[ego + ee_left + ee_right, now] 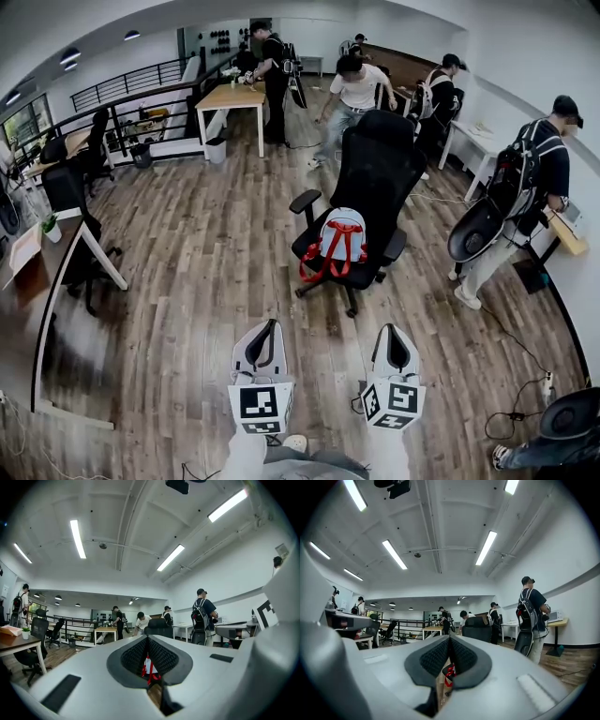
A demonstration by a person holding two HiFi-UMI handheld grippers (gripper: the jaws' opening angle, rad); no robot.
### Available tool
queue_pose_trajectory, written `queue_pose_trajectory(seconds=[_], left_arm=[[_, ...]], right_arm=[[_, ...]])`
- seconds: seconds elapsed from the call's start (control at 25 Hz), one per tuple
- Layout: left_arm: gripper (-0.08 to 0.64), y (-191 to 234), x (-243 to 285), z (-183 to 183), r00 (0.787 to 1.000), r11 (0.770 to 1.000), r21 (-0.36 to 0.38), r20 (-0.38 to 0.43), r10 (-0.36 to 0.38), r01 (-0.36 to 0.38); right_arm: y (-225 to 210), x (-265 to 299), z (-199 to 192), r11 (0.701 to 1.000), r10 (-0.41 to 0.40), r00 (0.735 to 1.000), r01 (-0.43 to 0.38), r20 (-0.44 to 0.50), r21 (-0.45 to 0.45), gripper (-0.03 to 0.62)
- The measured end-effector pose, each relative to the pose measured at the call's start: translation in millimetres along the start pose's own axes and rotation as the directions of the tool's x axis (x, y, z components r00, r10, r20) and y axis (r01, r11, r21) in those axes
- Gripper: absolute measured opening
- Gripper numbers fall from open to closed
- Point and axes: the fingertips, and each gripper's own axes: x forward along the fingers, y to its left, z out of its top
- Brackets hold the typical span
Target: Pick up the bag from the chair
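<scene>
The bag (339, 242), white and blue with red straps, is sitting upright on the seat of the black office chair (380, 159), leaning on its backrest. The left gripper (270, 324) and right gripper (393, 330) are hovering side by side over the wooden floor (187, 281), the bag at one o'clock of the left and eleven o'clock of the right. Both pairs of jaws are resting together, gripping nothing.

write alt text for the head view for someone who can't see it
A pale bag with red straps sits on a black office chair on a wood floor. In the foreground the left gripper and right gripper point toward it, jaws shut and empty, well short of the chair. People stand at desks behind.
</scene>
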Motion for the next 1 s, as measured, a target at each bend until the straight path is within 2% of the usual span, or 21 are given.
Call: queue_pose_trajectory(seconds=[0.28, 0.52, 0.76, 1.0], left_arm=[[0.006, 11.0, 30.9, -10.5, 0.999, 0.999, -0.01, -0.016, -0.032, 0.032], [0.006, 20.4, 71.0, -19.5, 0.999, 0.999, -0.016, -0.044, -0.032, 0.032], [0.006, 28.1, 133.6, -26.1, 0.998, 1.0, -0.02, -0.057, -0.011, 0.01], [0.006, 28.2, 219.6, -22.5, 0.998, 0.999, -0.026, -0.054, 0.021, -0.023]], right_arm=[[7.5, 29.1, -12.0, 1.0, -0.012, 1.0, 0.012, -0.019, -0.008, 0.011], [5.8, 70.7, -23.4, 1.0, -0.006, 0.999, 0.006, -0.049, -0.007, 0.009], [-9.3, 136.8, -31.3, 1.0, 0.013, 0.998, -0.014, -0.058, -0.013, 0.011], [-36.2, 223.4, -28.0, 0.998, 0.054, 0.997, -0.055, -0.05, -0.022, 0.009]])
